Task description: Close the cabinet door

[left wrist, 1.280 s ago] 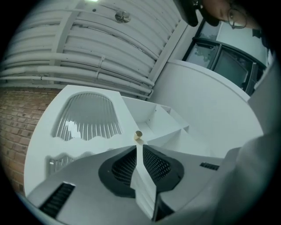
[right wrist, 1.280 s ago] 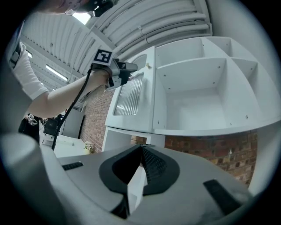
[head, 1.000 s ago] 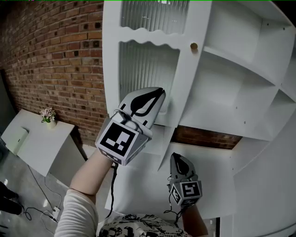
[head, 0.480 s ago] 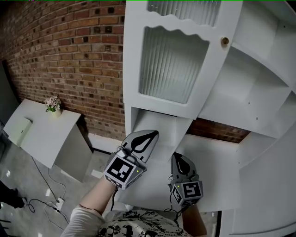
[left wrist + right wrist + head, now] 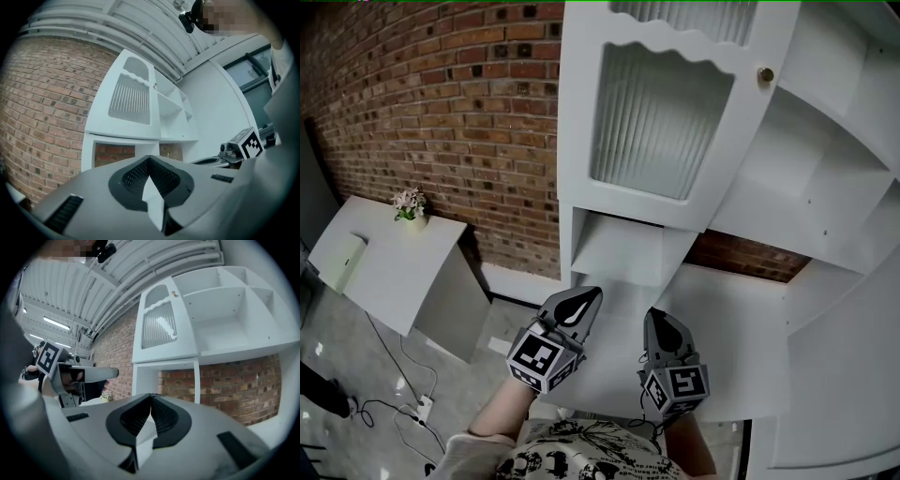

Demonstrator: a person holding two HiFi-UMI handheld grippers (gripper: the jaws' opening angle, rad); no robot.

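The white cabinet door (image 5: 656,122) with ribbed glass and a small round knob (image 5: 766,74) lies flat over the cabinet's left compartment; it also shows in the right gripper view as the door (image 5: 159,324). My left gripper (image 5: 589,296) hangs low in front of the cabinet, well below the door, shut and empty, touching nothing. My right gripper (image 5: 657,319) is beside it on the right, jaws together and empty. In the left gripper view the left gripper (image 5: 149,159) points at the cabinet. The right gripper (image 5: 151,395) points the same way.
Open white shelves (image 5: 825,159) fill the cabinet's right side. A white counter top (image 5: 722,319) lies under the grippers. A brick wall (image 5: 441,112) stands at left. Below it is a low white cabinet (image 5: 384,272) with a small flower pot (image 5: 410,206). Cables (image 5: 398,408) lie on the floor.
My left gripper has dropped from the door's lower edge down to beside the right gripper. The right gripper has stayed low.
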